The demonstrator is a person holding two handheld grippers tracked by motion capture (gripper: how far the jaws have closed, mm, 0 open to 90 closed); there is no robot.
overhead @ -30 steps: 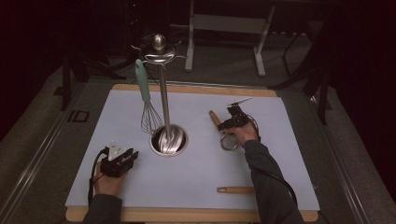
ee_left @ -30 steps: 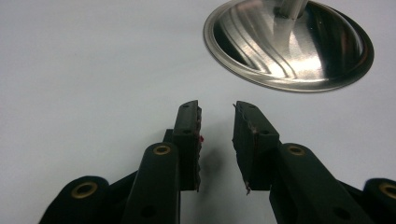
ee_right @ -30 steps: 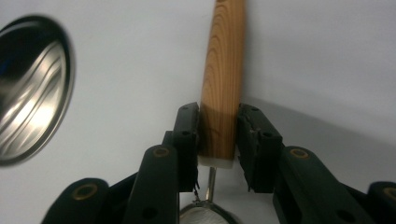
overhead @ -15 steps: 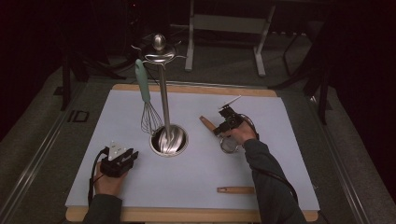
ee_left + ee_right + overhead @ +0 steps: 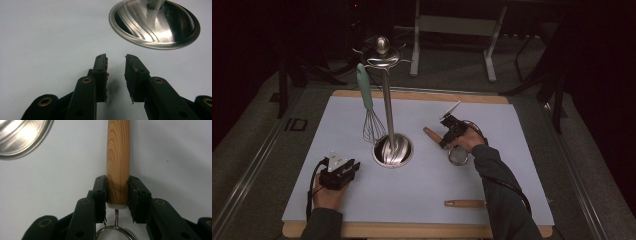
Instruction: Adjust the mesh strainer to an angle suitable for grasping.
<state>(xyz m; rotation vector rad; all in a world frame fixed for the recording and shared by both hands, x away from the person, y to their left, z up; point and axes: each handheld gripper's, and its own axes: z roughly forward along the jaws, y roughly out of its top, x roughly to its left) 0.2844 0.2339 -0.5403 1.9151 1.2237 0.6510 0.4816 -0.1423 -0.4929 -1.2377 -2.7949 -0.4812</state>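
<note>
We hold the right gripper (image 5: 447, 138) on a small strainer (image 5: 457, 156) that lies on the counter (image 5: 512, 150) just to the right of the steel stand (image 5: 393, 150). In the right gripper view the jaws sit against both sides of the strainer's wooden handle (image 5: 118, 157) near the end where the thin wire neck leaves it, and they have just been opening a little around it, so we judge the grip to be snug but not hard. The mesh bowl (image 5: 115, 235) shows just below the jaws.

We expect the strainer to be light, with a stiff, round, smooth handle that may roll or slip between flat pads, and a thin mesh bowl that could dent if squeezed. The handle is the place to hold it, never the mesh or the wire neck.

The left gripper (image 5: 338, 172) rests on the counter down and left of the stand, its jaws spread with nothing between them. A whisk (image 5: 369, 112) hangs on the stand, and another wooden handle (image 5: 464, 203) lies well below and right of it.
</note>
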